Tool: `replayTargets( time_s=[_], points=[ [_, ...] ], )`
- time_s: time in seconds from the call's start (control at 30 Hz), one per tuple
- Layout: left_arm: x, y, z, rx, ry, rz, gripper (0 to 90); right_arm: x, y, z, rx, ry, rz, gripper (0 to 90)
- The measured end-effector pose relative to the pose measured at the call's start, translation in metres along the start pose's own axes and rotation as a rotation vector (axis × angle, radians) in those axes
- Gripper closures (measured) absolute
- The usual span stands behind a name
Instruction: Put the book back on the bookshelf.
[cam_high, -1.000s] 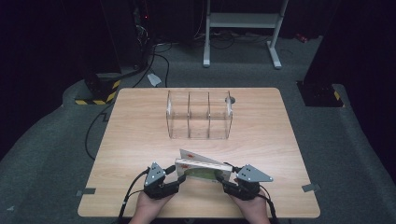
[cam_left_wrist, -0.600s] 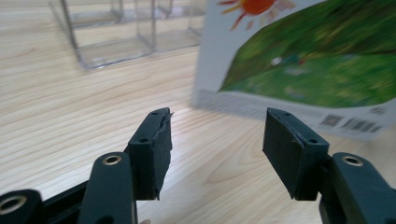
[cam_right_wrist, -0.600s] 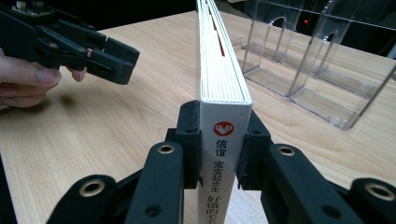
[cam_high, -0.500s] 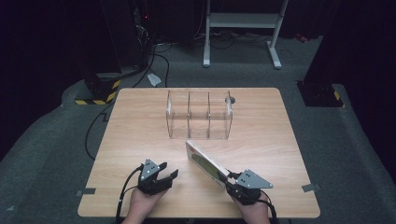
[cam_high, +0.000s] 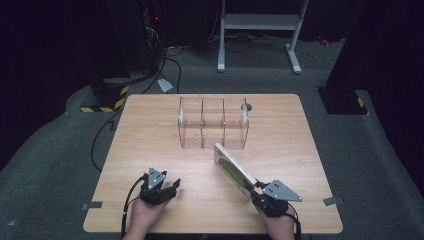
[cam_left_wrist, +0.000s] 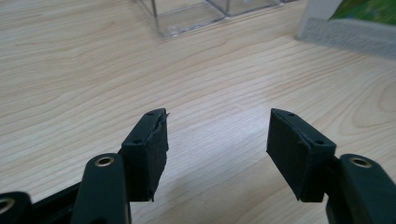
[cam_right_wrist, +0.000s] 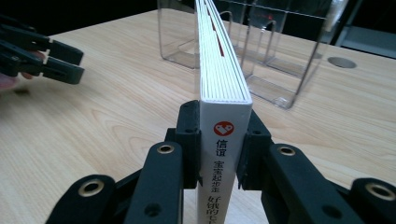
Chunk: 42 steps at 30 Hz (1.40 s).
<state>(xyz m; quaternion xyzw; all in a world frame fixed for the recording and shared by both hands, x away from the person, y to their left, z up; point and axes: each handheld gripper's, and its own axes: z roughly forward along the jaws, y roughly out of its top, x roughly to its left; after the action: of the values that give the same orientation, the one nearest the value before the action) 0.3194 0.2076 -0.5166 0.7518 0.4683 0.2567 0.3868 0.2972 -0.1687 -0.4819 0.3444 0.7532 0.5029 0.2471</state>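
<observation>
Left gripper (cam_high: 169, 186) has let go of the book (cam_high: 234, 169) and drawn away toward the table's left side; a second ago both grippers met at the book near the middle of the near edge, the book lying low between them. It now sits close to the near edge, left of centre, well apart from the book. Its jaws have just been opening and stand released, with bare wood between the pads in the left gripper view (cam_left_wrist: 217, 144).

Right gripper (cam_high: 256, 190) is near the same spot by the near edge, right of centre. Its jaws closed within the last second and are clenched on the book at its spine end; in the right gripper view (cam_right_wrist: 219, 140) both pads press flat on the two covers, with the white spine and its red mark facing the camera.

The book has swung round since a second ago. It now stands on edge, running from the right gripper toward the far side and a little leftward, its far end just short of the clear organiser (cam_high: 212, 122). Whether its lower edge touches the table (cam_high: 150, 130) I cannot tell.

Organiser unchanged: three open compartments, standing on the far half of the table around its middle. A small round grey insert (cam_high: 246, 106) sits in the tabletop just beyond its right end.
</observation>
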Motion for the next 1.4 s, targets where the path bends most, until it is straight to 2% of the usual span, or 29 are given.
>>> replayTargets(
  time_s=[0.2, 0.37, 0.47, 0.63, 0.7, 0.8, 1.03, 1.2, 1.3, 1.4],
  points=[
    [0.013, -0.002, 0.001, 0.041, 0.061, -0.006, 38.3, -0.005, -0.001, -0.004, 0.004, -0.038, 0.021, 74.2],
    [0.021, -0.005, 0.000, 0.052, 0.097, -0.015, 38.2, -0.008, -0.001, -0.005, 0.005, -0.042, 0.044, 73.4],
    [0.024, -0.005, -0.001, 0.057, 0.088, -0.048, 38.2, -0.006, -0.001, -0.004, 0.002, -0.052, 0.036, 71.7],
    [0.025, -0.004, -0.002, 0.054, 0.088, -0.055, 37.2, -0.004, 0.001, -0.003, -0.012, -0.063, 0.045, 68.7],
    [0.024, -0.004, -0.002, 0.059, 0.087, -0.056, 37.0, -0.002, 0.001, -0.003, -0.013, -0.064, 0.051, 68.3],
    [0.024, -0.004, 0.000, 0.083, 0.091, -0.044, 35.9, -0.001, 0.001, -0.001, -0.006, -0.061, 0.034, 65.7],
    [0.025, -0.006, 0.002, 0.095, 0.095, -0.040, 36.0, -0.002, 0.004, 0.003, 0.009, -0.089, 0.061, 61.2],
    [0.026, -0.007, 0.002, 0.095, 0.102, -0.035, 36.3, 0.000, 0.006, 0.005, 0.011, -0.097, 0.070, 68.8],
    [0.027, -0.007, 0.003, 0.099, 0.104, -0.038, 36.4, 0.002, 0.006, 0.005, 0.013, -0.107, 0.056, 74.1],
    [0.027, -0.008, 0.005, 0.106, 0.102, -0.035, 36.4, 0.003, 0.006, 0.006, 0.016, -0.126, 0.052, 74.7]
  ],
)
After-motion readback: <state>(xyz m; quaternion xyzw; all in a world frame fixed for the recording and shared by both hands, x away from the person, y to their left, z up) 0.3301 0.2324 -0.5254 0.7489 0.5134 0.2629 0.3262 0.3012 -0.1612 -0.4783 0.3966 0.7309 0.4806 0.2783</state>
